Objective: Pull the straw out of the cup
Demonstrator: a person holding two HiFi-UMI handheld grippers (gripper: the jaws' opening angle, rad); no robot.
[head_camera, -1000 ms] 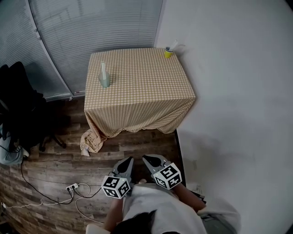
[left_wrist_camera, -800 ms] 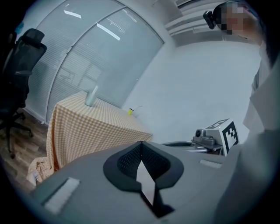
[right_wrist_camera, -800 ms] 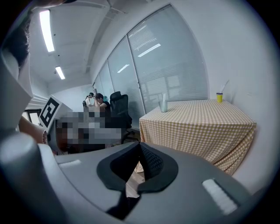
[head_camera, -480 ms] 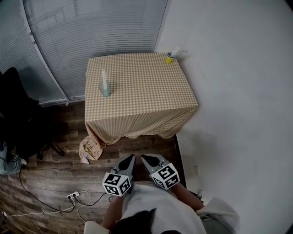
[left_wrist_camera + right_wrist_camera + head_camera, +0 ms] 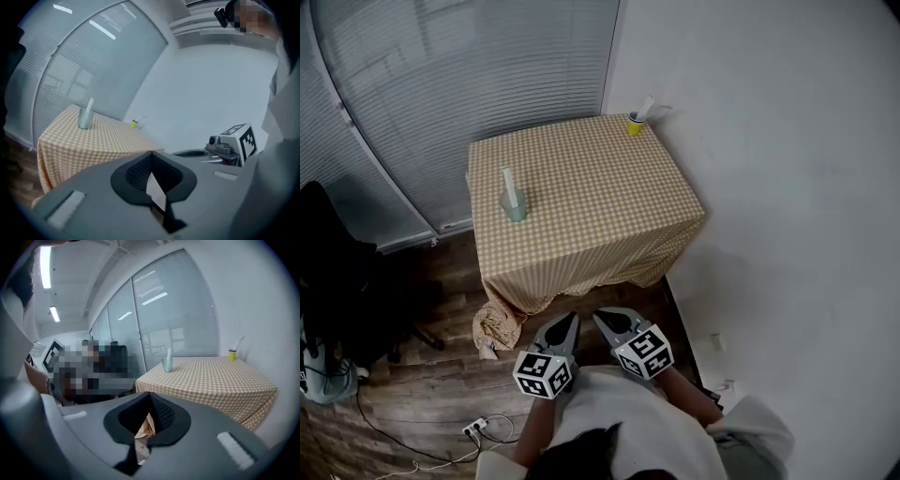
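Checked table, straw in cup, far beyond jaws

A matt checked tablecloth hangs in soft folds at centre frame. The floor at lower left looks like worn wood planks. The left gripper has a smooth, matt grey plastic shell.

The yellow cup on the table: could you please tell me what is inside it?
A white straw sticks out of the yellow cup, leaning over its rim. The cup's wall hides the straw's lower end and any drink.
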